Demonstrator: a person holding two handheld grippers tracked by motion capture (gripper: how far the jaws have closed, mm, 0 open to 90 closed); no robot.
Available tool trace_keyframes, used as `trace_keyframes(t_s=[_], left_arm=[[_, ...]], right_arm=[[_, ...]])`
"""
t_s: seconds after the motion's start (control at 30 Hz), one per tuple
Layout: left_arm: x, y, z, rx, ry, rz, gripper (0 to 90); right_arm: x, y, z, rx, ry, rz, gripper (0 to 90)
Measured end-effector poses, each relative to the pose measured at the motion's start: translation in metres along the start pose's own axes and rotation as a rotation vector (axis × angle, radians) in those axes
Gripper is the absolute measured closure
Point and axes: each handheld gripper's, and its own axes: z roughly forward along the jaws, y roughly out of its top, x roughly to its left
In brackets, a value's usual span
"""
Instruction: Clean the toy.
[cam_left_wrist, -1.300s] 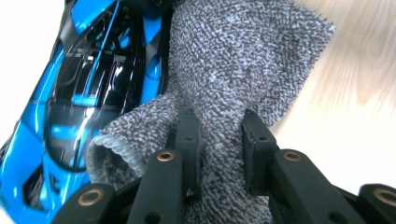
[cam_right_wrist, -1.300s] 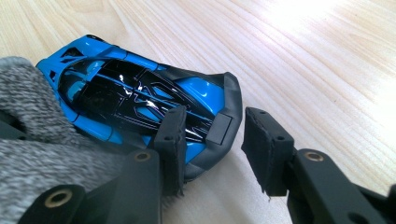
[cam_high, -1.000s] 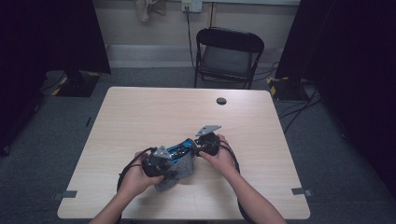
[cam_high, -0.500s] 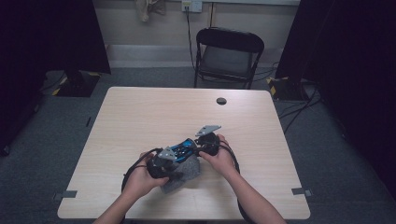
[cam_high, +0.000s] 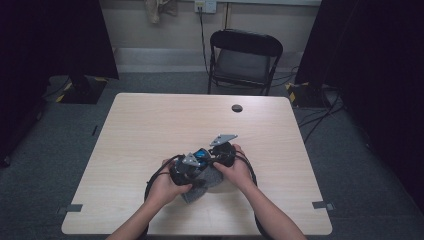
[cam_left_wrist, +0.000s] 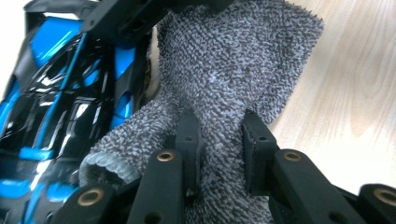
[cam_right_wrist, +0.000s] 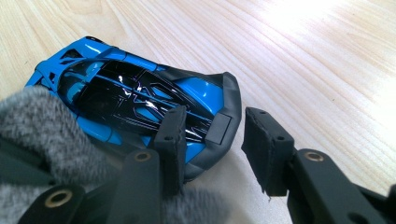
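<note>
A blue and black toy car (cam_high: 202, 153) lies on the wooden table (cam_high: 150, 130) near its front edge, between the person's two hands. In the right gripper view my right gripper (cam_right_wrist: 212, 130) has its jaws either side of the car's (cam_right_wrist: 130, 93) black tail and holds it still. My left gripper (cam_left_wrist: 217, 135) is shut on a grey terry cloth (cam_left_wrist: 233, 70), pinching a fold of it right beside the car (cam_left_wrist: 60, 93). From above, the cloth (cam_high: 210, 181) hangs under the left gripper (cam_high: 196, 175), close against the right gripper (cam_high: 209, 157).
A small black round disc (cam_high: 237, 108) sits near the table's far edge. Behind the table stands a black folding chair (cam_high: 243, 60). Black cables (cam_high: 152, 182) loop from the grippers over the front of the table.
The left hand has slid to the right with the cloth, closer against the car. The right hand and the car have stayed put.
</note>
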Motion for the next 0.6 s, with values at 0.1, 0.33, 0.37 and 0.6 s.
trace_keyframes(t_s=[0.1, 0.33, 0.37, 0.6], left_arm=[[0.002, -0.002, -0.004, -0.004, 0.006, -0.017, 72.4], [0.005, -0.007, -0.01, 0.004, 0.005, -0.02, 72.5], [0.006, -0.008, -0.01, 0.002, 0.01, -0.021, 72.5], [0.006, -0.013, -0.015, 0.006, 0.009, -0.022, 72.5]], right_arm=[[0.0, 0.0, 0.0, 0.0, -0.001, -0.003, 59.8], [0.0, 0.0, 0.0, 0.003, -0.003, -0.007, 59.8], [0.001, 0.001, 0.0, 0.004, -0.003, -0.009, 59.8], [0.001, 0.001, 0.0, 0.004, -0.002, -0.009, 59.8]])
